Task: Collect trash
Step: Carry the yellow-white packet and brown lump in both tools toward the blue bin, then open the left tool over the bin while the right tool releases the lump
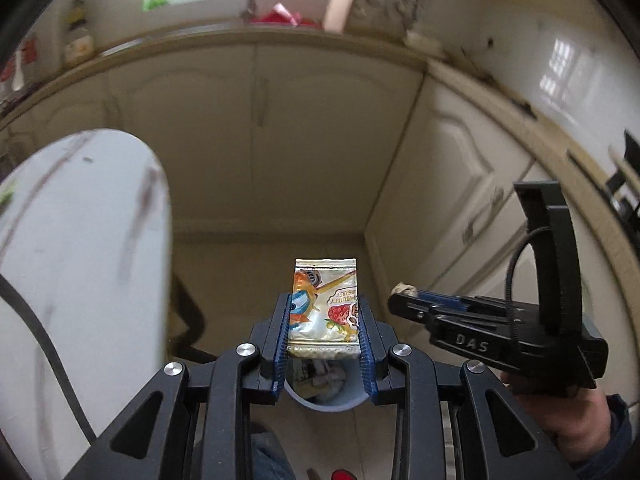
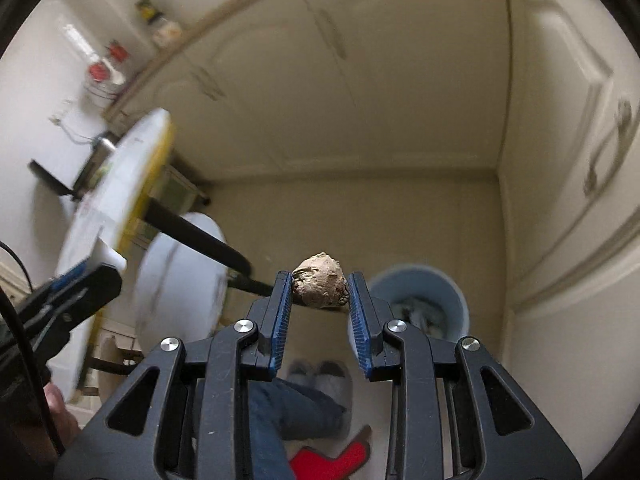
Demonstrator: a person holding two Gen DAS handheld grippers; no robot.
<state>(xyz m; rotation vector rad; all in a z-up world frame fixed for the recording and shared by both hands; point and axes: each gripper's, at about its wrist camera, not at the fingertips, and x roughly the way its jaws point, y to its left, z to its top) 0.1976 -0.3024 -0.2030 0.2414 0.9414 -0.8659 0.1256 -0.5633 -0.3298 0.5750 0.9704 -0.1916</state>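
Observation:
My left gripper [image 1: 324, 308] is shut on a shiny snack wrapper [image 1: 325, 308] printed with a strawberry and a cartoon figure, which stands up between the blue pads. Right below it the rim of a light blue bin [image 1: 326, 404] shows, with trash inside. My right gripper [image 2: 318, 290] is shut on a crumpled beige paper wad [image 2: 320, 286]. In the right wrist view the light blue bin [image 2: 420, 280] sits on the floor just right of the gripper's tips. The right gripper [image 1: 404, 292] also appears at the right of the left wrist view, the wad at its tip.
A round white table [image 1: 80, 260] fills the left of the left wrist view. Cream cabinet doors [image 1: 256, 140] form a corner behind the bin. A person's leg and shoes [image 2: 320, 376] stand on the floor below the right gripper. A red object [image 2: 332, 460] lies near the feet.

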